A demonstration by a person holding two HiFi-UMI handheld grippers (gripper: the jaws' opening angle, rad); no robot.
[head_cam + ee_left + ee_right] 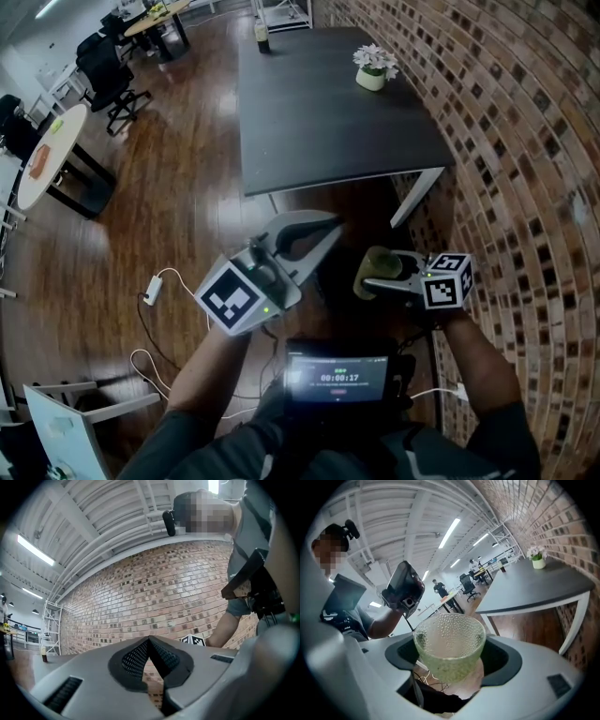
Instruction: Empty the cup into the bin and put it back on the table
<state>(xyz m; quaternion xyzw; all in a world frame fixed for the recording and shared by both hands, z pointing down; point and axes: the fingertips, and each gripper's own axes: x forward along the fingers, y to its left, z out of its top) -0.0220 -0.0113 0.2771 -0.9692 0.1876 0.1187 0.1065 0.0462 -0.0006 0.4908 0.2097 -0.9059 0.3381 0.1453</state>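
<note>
Cup [449,651], a pebbled greenish glass, sits clamped between the jaws of the right gripper [389,279], held in the air low in front of the person and not on any surface. Its long axis runs across the jaws. In the right gripper view the mouth faces up and toward the camera, and nothing can be seen inside, so it looks already emptied. The table [328,112] lies straight ahead of the cup and beyond it, its near edge and white leg closest to the right hand. That hand is the nearer one and the one carrying the load. To set the cup down, it would likely have to go forward and up over that near edge with the mouth kept upward. The left gripper [323,230] is just beside the right one, closed on nothing, its pads meeting at the tips. The head view alone gives the layout: the bare tabletop, a flower pot [373,70] near its far right side and the brick wall [525,141] along the right. No bin can be made out in any view. Only the right gripper view shows the cup's rim and interior. The left gripper view adds little more than wall, ceiling and the person's arm.
</note>
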